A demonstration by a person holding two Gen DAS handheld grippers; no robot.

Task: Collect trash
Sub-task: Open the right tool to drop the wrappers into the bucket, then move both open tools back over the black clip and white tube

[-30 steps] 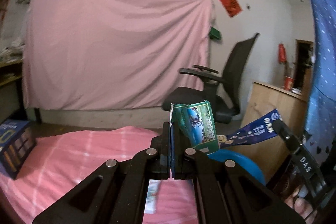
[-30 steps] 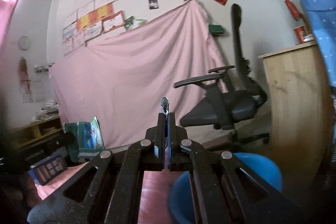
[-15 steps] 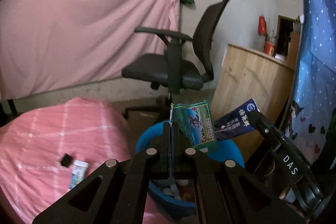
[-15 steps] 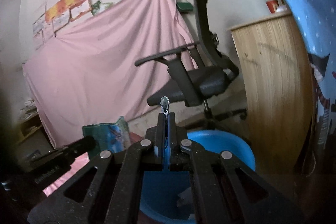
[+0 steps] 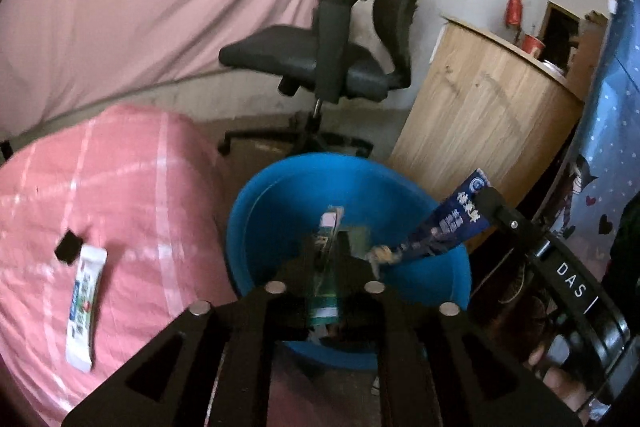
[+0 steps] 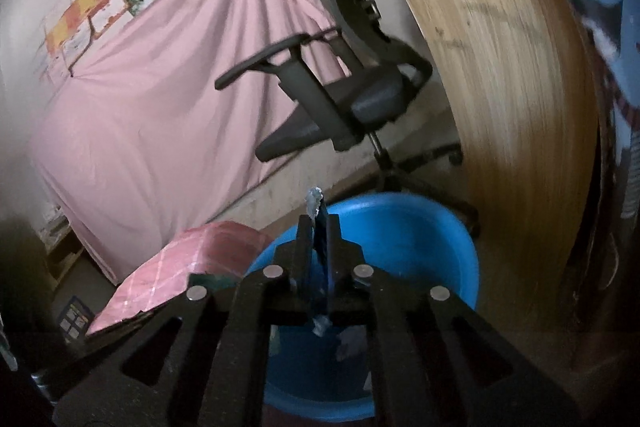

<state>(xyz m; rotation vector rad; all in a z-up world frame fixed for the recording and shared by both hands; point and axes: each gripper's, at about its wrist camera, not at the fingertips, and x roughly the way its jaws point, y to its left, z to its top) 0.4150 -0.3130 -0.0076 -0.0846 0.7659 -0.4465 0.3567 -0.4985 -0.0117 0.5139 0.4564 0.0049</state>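
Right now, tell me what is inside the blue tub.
Little shows. In the blue tub a few pale scraps of trash lie on the bottom. Both grippers' fingers, with a green wrapper and a dark blue wrapper between them, cover most of the bottom.

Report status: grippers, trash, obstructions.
Both hand-held grippers opening over round blue plastic basin. Left releasing green wrapper; right releasing dark blue wrapper. Nothing blocking.

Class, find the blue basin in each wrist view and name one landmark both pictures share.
Left wrist: blue basin at lower centre, beyond the fingers, right of the pink bedding.
Right wrist: blue basin at lower centre-right, below the chair.
Shared landmark: black office chair.
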